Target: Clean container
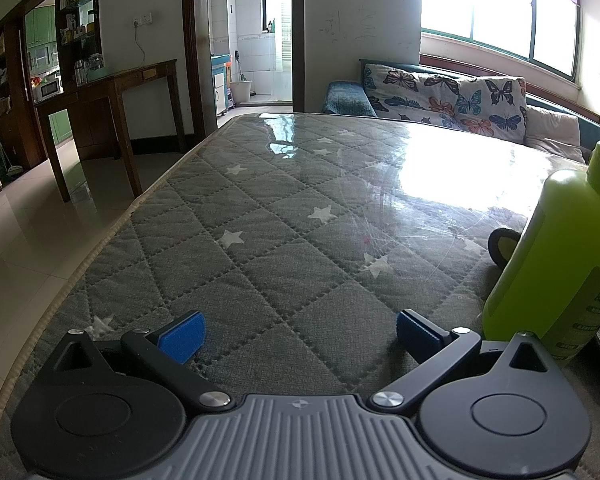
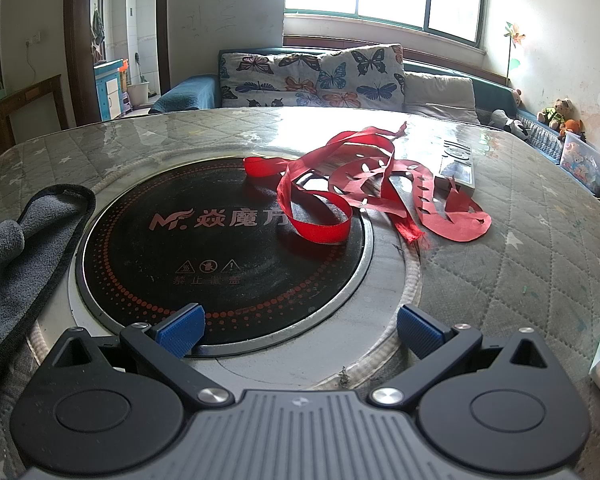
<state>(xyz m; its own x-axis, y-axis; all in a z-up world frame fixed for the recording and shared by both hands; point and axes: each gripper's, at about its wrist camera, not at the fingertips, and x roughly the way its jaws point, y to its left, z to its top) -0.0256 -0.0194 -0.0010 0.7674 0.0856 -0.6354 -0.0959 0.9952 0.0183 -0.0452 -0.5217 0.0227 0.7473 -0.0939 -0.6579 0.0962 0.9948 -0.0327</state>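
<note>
Green plastic marks the only candidate container in view: a bottle [image 1: 556, 256] standing upright at the right edge of the left wrist view, on the quilted, star-patterned desk [image 1: 260, 216], which lies under a clear glossy cover. Its printed label faces partly toward the camera; the cap is cut off by the frame. A small dark round object [image 1: 504, 248] lies just behind the bottle; what it is cannot be told.

The left gripper [image 1: 298, 334] is spread wide and holds nothing, with bare desk between its blue pads. The right gripper [image 2: 298, 332] is likewise wide apart and empty, poised over the near rim of a round black cooktop [image 2: 220, 248] set into the desk. A grey cloth [image 2: 16, 248] lies crumpled just left of the cooktop, touching its surround. Red ribbon [image 2: 364, 188] is strewn across the far side of the cooktop and onto the desk, beside a flat grey remote control [image 2: 456, 168].

Judged stage: the start, with nothing yet grasped. The next move probably calls for the left gripper to turn right and close on the bottle's body, while the right gripper swings left to take up the cloth for wiping. The bottle's smooth wall may slip in a shallow grip.
</note>
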